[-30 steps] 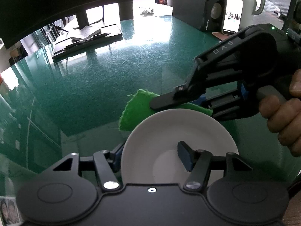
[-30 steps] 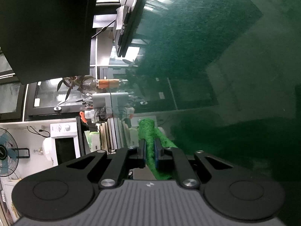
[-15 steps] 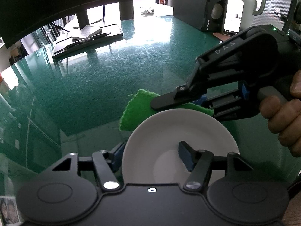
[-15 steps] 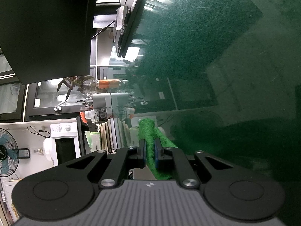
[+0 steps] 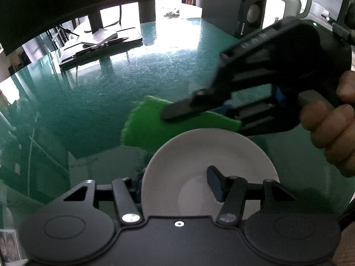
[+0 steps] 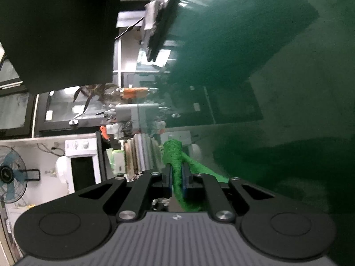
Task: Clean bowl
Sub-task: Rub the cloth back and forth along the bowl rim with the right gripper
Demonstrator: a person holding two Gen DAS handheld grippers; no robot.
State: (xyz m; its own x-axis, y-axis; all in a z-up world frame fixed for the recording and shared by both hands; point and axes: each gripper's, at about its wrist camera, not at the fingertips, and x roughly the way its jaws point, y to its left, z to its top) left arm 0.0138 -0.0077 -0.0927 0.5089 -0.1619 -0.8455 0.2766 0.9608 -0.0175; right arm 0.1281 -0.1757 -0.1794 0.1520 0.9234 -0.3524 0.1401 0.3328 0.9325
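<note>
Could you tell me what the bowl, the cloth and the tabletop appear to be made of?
Bowl: probably glazed ceramic, possibly melamine; smooth white with a soft sheen.
Cloth: green woven or microfibre fabric; fuzzy nap, frayed edge, bunches in the right gripper.
Tabletop: green glass or glossy laminate; mirror-like reflections, fine scratches.

Scanning both views for print.

Left wrist view: black speaker (image 5: 253,11) at far table edge carries vertical white brand lettering down its front, beside blue-ringed knob; I make out "SANSUI", small and partly blurred. Raised lettering on body of right gripper (image 5: 199,110) smeared by motion, unreadable. Lit phone screen (image 5: 274,11) next to speaker shows picture, no legible words.

Right wrist view: nothing readable; shelf clutter and white appliance (image 6: 81,161) too blurred for labels.
</note>
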